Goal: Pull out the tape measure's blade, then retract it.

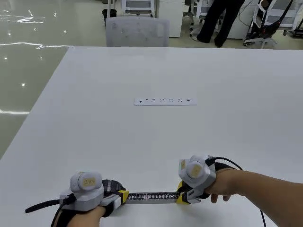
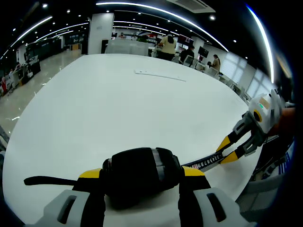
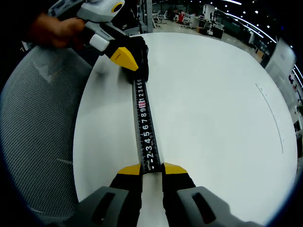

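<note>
Near the front edge of the wide white bench point(image 1: 94, 118), the left claw point(image 2: 142, 174) is squeezed tight around the chunky black tape measure point(image 2: 139, 163), with one yellow-tipped jaw on each side of it. A thin black strap point(image 2: 47, 180) sticks out from the tape measure and lies flat on the bench. The narrow dark blade with white numbers point(image 3: 143, 118) is pulled part way out. It runs in a straight line, low along the bench, from the tape measure to the right claw point(image 3: 151, 168). The right claw is closed on the very end of the blade and pinches it between its two yellow tips. In the right gripper view the small numbers start by the right claw and get bigger toward the tape measure. The person's right hand point(image 1: 222, 187) holds the right claw, and the two claws are apart with the blade between them. Farther back on the bench, well away from the claws, lies a long flat white strip with small dark marks point(image 1: 164, 101). Behind the far edge of the bench stands a grey chair back point(image 1: 137, 32). A grey mesh chair point(image 3: 38, 123) sits just beside the near edge. A person in dark trousers point(image 1: 222, 19) stands far off on the shiny floor point(image 1: 28, 56).
</note>
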### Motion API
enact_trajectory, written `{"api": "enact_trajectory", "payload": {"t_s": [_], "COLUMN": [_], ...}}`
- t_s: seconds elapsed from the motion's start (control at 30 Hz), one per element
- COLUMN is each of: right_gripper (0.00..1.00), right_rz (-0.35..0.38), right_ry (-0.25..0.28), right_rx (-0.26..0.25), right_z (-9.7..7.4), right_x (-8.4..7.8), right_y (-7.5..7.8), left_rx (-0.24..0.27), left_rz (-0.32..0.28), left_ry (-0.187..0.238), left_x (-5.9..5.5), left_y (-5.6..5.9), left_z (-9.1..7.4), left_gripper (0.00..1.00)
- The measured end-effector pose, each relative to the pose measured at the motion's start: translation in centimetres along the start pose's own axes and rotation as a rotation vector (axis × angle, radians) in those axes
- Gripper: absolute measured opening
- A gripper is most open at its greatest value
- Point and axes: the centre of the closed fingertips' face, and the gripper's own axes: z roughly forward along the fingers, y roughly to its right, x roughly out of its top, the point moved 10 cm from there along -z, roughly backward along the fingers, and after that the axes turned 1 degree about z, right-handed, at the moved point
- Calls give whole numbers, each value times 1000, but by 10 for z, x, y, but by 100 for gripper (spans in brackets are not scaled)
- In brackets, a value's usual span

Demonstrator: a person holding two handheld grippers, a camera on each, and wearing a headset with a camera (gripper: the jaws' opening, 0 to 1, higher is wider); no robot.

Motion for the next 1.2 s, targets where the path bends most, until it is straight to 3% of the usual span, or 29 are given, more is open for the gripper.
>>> {"api": "enact_trajectory", "payload": {"t_s": [1.2], "right_gripper": [14], "right_rz": [-5], "right_ry": [15], "right_rx": [7], "right_z": [10], "right_x": [16], "right_y": [-2], "left_rx": [-5], "left_rz": [-3], "left_ry": [-2], "left_x": [0], "left_y": [0], "left_z": [-1], "left_gripper": [59]}}
